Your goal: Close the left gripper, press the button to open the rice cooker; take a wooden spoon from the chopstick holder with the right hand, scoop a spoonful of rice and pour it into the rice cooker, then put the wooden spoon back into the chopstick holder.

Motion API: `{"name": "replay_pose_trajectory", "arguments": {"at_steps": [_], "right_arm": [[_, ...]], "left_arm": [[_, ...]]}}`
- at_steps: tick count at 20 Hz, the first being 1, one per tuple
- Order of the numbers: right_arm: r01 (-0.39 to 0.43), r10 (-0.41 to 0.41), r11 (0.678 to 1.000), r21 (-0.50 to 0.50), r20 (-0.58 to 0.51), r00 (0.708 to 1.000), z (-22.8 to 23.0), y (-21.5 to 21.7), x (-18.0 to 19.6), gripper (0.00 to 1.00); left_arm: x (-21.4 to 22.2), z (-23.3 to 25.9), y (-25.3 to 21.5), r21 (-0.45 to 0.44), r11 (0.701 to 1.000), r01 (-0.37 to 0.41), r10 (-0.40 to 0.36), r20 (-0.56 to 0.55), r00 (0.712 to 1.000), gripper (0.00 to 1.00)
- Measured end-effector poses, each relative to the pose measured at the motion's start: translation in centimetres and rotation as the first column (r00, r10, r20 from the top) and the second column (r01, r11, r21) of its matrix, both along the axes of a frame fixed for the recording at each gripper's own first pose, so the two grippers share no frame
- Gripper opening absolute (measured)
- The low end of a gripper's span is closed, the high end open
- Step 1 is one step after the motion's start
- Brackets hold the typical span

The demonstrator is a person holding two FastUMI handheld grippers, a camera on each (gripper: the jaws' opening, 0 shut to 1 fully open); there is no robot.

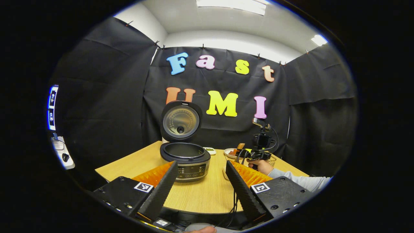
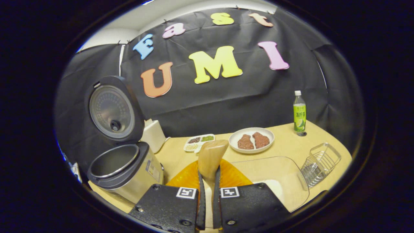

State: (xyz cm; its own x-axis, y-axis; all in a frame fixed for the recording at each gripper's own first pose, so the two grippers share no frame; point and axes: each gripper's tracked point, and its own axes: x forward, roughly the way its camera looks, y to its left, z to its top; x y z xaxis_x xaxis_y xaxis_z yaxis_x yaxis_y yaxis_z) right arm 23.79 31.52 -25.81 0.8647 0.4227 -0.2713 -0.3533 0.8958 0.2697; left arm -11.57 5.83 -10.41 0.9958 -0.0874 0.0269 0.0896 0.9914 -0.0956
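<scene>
The rice cooker [image 1: 185, 159] stands open on the wooden table [image 1: 200, 197], its lid [image 1: 181, 121] upright and the inner pot [image 2: 113, 160] empty. My left gripper [image 1: 201, 165] is open in front of the cooker's control panel, holding nothing. My right gripper [image 2: 208, 176] is shut on the wooden spoon [image 2: 212, 154], whose bowl points forward and up. It hovers at the left edge of a clear container [image 2: 275, 168] with white rice [image 2: 274, 188] at its bottom. The wire chopstick holder [image 2: 320, 163] lies at the right. From the left gripper view, the right gripper [image 1: 243, 153] is held by a hand [image 1: 263, 166].
A white plate with two pieces of meat [image 2: 251, 139], a small divided tray [image 2: 199, 142] and a green-labelled bottle [image 2: 299, 113] sit at the back of the table. A white box [image 2: 155, 134] stands behind the cooker. Cables [image 1: 234, 207] hang over the near table edge.
</scene>
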Motion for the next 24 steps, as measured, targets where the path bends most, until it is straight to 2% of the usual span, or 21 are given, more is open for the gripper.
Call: {"name": "replay_pose_trajectory", "arguments": {"at_steps": [3,5,9,11,13,16,19,21,24], "right_arm": [[0.011,-0.003,0.993,0.119,-0.065,0.998,-0.1,-1.6,0.5,0.14],[0.035,-0.008,0.974,0.225,-0.123,0.992,-0.2,-2.5,0.9,0.14],[0.096,0.006,0.907,0.409,-0.243,0.97,-0.9,-3.8,1.4,0.14],[0.121,0.013,0.877,0.464,-0.276,0.961,-1.1,-4.3,1.5,0.14],[0.149,0.021,0.839,0.524,-0.305,0.952,-1.4,-4.9,1.7,0.14],[0.195,0.038,0.75,0.632,-0.336,0.941,-0.9,-6.0,1.9,0.13],[0.229,0.056,0.661,0.715,-0.351,0.935,-0.1,-7.2,1.8,0.13],[0.246,0.053,0.629,0.738,-0.356,0.933,-0.1,-7.9,2.0,0.13],[0.279,0.026,0.607,0.744,-0.369,0.929,0.1,-9.4,1.7,0.13]], "left_arm": [[0.3,-0.7,0.0,0.016,1.0,-0.003,0.003,-0.022,1.0,0.94],[0.4,-0.8,0.6,0.018,1.0,-0.022,0.022,-0.027,0.999,0.94],[0.4,-0.8,-0.1,0.023,1.0,-0.008,0.009,-0.02,1.0,0.94],[0.5,-1.0,-0.2,0.032,0.999,-0.011,0.011,-0.021,1.0,0.94],[0.5,-0.9,-0.4,0.043,0.999,-0.009,0.01,-0.024,1.0,0.94],[0.6,-0.9,0.1,0.08,0.996,-0.047,0.049,-0.018,0.999,0.94],[0.4,-0.9,-0.4,0.097,0.994,-0.044,0.046,-0.016,0.999,0.94],[0.3,-0.7,-0.1,0.098,0.994,-0.048,0.049,-0.011,0.999,0.94],[0.4,-0.7,0.5,0.087,0.994,-0.059,0.06,-0.012,0.998,0.94]]}}
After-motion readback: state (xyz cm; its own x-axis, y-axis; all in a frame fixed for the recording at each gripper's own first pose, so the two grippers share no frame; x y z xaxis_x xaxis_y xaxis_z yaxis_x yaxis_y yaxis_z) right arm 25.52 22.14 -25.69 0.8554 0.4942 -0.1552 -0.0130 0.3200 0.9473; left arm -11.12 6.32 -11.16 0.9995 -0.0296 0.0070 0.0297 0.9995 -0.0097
